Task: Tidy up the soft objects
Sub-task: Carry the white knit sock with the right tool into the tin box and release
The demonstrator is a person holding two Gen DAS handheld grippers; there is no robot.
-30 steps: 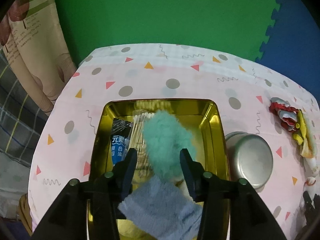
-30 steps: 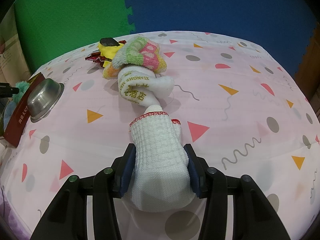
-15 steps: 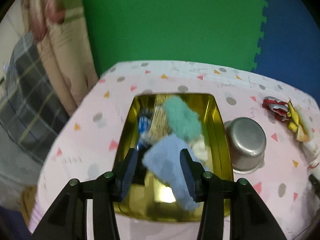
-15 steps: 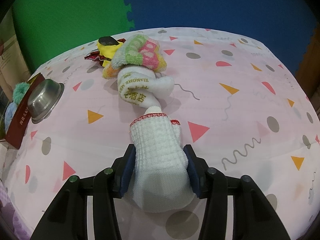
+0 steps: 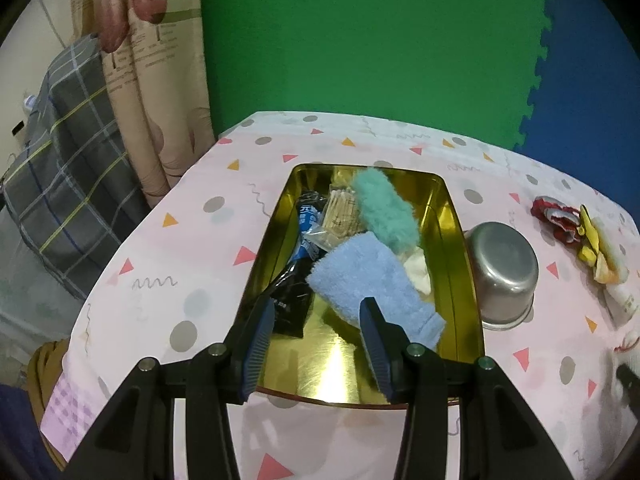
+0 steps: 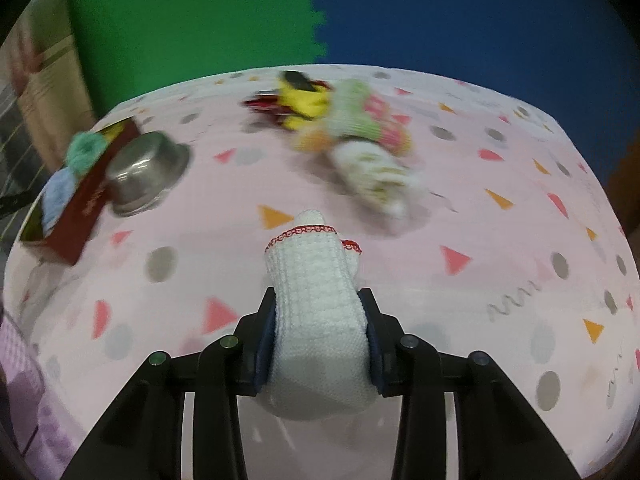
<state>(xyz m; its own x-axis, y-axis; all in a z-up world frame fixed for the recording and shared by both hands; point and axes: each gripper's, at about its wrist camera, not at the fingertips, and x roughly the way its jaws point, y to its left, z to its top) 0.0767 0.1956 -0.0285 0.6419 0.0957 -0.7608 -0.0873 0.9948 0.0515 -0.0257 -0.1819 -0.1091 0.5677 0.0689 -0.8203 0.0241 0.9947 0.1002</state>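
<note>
In the left wrist view my left gripper [image 5: 318,332] is open and empty, above the near end of a gold tin tray [image 5: 460,240]. In the tray lie a light blue cloth [image 5: 368,280], a fluffy teal cloth [image 5: 384,208], a white cloth [image 5: 418,272], a cotton swab pack [image 5: 340,212] and dark packets [image 5: 294,300]. In the right wrist view my right gripper [image 6: 320,320] is shut on a white knitted sock with red trim [image 6: 316,292], lifted above the table. A pile of soft items [image 6: 352,136] lies beyond it.
An upturned steel bowl [image 5: 502,272] stands right of the tray; it also shows in the right wrist view [image 6: 144,176]. The pink patterned tablecloth [image 5: 192,248] covers the table. Curtain and a plaid cushion [image 5: 64,152] lie past the left edge.
My left gripper has pulled back and up from the tray, leaving the blue cloth lying in it. My right gripper has lifted the white sock and swung left; the view is blurred.
</note>
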